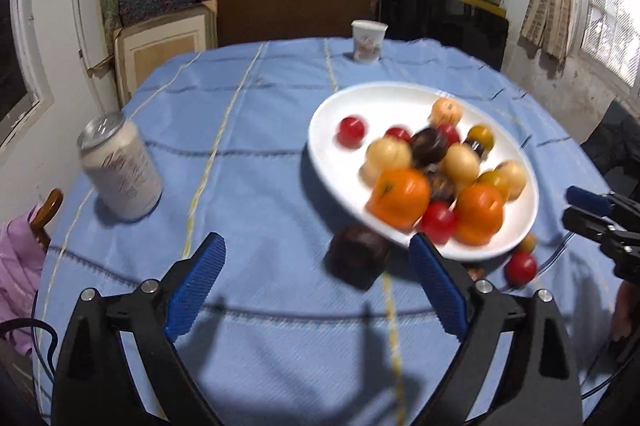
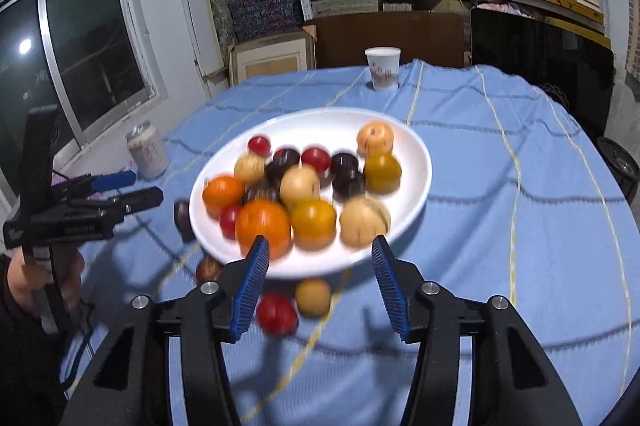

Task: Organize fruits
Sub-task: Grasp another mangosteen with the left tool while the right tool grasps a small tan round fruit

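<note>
Fruits [image 2: 304, 194] heaped on white plate [image 2: 416, 162] mid-table, strays off its near rim.
Dark fruit [image 1: 358, 260] between wide-apart left gripper [image 1: 316, 290]; red fruit [image 2: 277, 312] between parted, empty right gripper [image 2: 316, 286]. Round: likely to roll toward table's near edge if nudged.

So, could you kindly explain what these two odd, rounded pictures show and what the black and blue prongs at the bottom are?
No robot here: a person holds a hand-gripper in each hand, each with a fisheye camera looking along its jaws. One picture is from the left gripper, the other from the right gripper; each also sees the other at its edge. Both stand open and hold nothing. On the blue tablecloth sits a white plate piled with small fruits. A few fruits lie loose beside it, such as a dark fruit and a red fruit. There is also a drink can and a paper cup.
</note>
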`<state>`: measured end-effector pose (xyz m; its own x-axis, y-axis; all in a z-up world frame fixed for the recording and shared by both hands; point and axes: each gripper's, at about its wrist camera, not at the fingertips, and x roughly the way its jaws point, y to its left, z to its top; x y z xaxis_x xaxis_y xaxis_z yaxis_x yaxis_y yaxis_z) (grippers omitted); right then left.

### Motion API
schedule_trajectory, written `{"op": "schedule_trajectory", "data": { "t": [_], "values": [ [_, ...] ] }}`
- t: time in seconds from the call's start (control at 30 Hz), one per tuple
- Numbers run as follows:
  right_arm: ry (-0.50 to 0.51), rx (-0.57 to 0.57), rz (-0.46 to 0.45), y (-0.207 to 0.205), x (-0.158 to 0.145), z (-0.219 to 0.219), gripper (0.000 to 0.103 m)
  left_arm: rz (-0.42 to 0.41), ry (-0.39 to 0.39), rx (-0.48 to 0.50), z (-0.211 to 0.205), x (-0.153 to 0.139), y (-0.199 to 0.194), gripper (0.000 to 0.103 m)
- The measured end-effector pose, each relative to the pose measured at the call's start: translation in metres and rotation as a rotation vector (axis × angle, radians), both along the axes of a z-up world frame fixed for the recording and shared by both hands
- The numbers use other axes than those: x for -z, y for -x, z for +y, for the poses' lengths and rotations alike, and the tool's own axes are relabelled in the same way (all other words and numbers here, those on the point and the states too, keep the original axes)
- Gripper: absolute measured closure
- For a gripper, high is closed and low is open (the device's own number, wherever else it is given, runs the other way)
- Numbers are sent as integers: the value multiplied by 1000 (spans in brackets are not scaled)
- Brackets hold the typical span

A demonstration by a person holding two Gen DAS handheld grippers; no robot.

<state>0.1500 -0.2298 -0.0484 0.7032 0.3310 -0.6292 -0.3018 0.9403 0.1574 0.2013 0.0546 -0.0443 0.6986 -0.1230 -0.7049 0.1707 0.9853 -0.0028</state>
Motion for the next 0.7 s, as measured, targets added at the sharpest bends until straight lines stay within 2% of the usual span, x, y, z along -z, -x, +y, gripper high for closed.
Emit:
{"op": "schedule_trajectory", "data": {
  "t": [0.13, 0.27, 0.47, 0.6, 0.63, 0.67, 0.7],
  "values": [
    [-6, 5, 36, 10, 16, -1, 49, 17, -45, 5, -2, 16, 8, 12],
    [-63, 20, 35, 12, 16, -10, 49, 21, -98, 19, -12, 24, 7, 12],
    [-92, 31, 60, 7, 20, -15, 49, 35, -117, 21, -21, 30, -8, 12],
    [-74, 22, 57, 7, 19, -11, 49, 81, -134, 38, -29, 40, -22, 13],
    [-68, 22, 58, 7, 20, -10, 49, 84, -132, 41, -30, 41, -23, 15],
    [-66, 22, 58, 7, 20, -10, 49, 89, -126, 48, -30, 41, -25, 30],
    [-62, 21, 59, 7, 20, -10, 49, 99, -117, 64, -31, 42, -26, 49]
  ]
}}
